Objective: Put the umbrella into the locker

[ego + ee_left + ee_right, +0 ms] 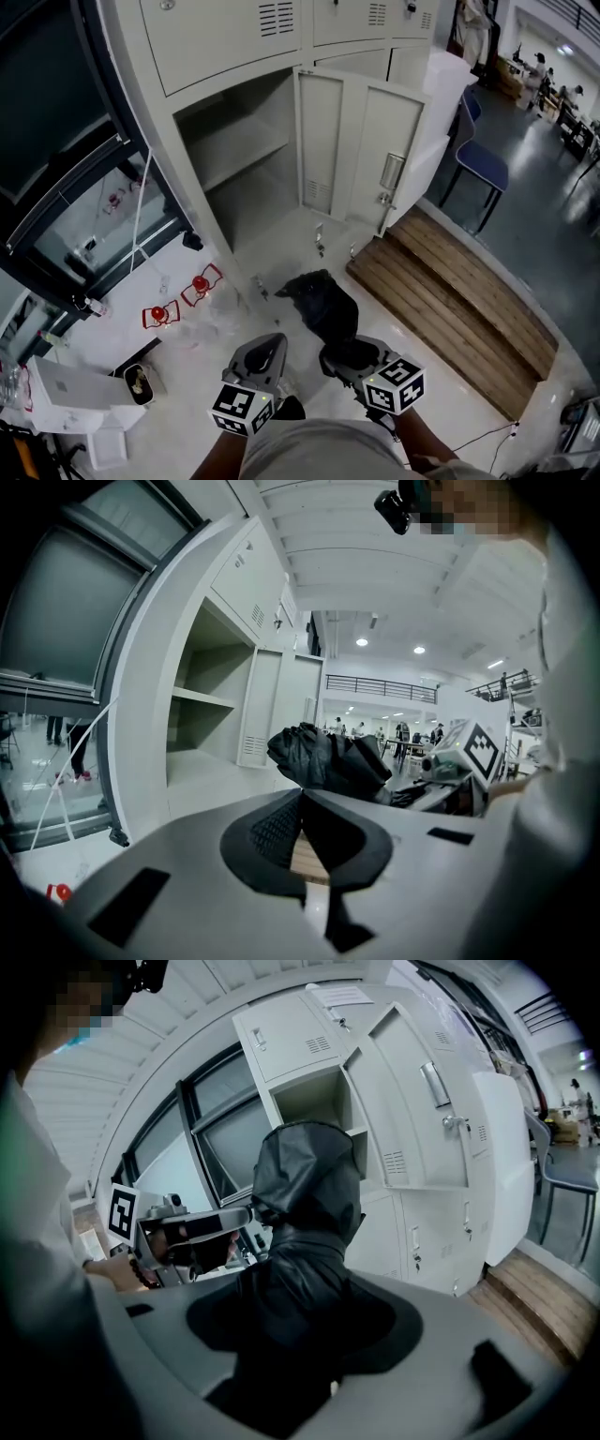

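Gripping the black umbrella (323, 300) with our right tool (343, 355), we hold our left tool (266, 353) closed and empty, near the open locker (246, 192).

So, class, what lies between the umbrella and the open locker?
Nothing. In the head view, the stretch from the umbrella to the open locker is bare.

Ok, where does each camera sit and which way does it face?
Head view: on the person's head, looking steeply down at the open locker, umbrella, left gripper, right gripper and forearms.
Left gripper view: on the left gripper, along its shut, empty jaws toward umbrella and locker; torso at right.
Right gripper view: on the right gripper, jaws clamped on the umbrella, facing the locker; hand at left.
Shared: all show umbrella and locker; each gripper view shows the other gripper.
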{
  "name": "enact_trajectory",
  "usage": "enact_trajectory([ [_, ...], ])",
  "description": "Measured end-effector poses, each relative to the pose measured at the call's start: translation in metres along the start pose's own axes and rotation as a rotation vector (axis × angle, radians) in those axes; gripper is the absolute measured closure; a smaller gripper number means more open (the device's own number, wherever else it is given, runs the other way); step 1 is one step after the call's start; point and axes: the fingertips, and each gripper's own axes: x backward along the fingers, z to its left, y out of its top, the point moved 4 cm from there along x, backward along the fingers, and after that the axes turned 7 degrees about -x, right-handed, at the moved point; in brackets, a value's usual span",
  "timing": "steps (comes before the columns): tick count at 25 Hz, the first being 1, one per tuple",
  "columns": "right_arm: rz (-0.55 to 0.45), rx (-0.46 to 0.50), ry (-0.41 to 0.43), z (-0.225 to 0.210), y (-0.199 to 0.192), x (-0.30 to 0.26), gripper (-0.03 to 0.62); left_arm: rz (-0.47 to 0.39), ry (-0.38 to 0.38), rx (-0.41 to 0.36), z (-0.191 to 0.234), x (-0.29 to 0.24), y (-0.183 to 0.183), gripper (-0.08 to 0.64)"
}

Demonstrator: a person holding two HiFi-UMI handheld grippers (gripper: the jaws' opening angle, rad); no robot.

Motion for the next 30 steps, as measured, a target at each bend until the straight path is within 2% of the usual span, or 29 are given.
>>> enact_trajectory([
  [17, -0.031, -0.021, -0.056, 0.006, 0.069, -0.103, 0.341, -0.014, -0.053, 0.0, 0.13, -0.025, 0.014, 0.545],
  [30, -0.016, -0.033, -0.076, -0.004, 0.082, -0.111, 0.339, -0.018, -0.074, 0.014, 0.143, -0.041, 0.018, 0.545],
])
